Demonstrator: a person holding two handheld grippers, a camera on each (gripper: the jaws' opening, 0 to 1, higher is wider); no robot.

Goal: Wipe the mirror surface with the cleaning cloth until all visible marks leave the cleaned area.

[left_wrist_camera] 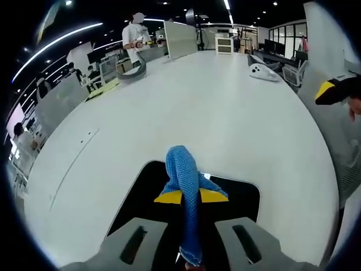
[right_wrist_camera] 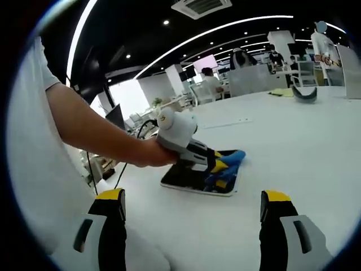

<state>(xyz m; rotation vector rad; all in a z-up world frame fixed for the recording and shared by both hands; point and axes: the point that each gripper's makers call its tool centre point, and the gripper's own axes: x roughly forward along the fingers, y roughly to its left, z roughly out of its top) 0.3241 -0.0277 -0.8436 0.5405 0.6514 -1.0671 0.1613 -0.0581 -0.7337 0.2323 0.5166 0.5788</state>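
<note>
The left gripper [left_wrist_camera: 190,199] clamps a blue knitted cleaning cloth [left_wrist_camera: 184,175] against the dark rectangular mirror [left_wrist_camera: 144,179]; the right gripper [right_wrist_camera: 194,204] hangs spread wide, holding nothing.

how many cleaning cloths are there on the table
1: a blue cleaning cloth pinched in the left gripper, lying on the dark mirror on the white table. Others could lie out of view.
</note>
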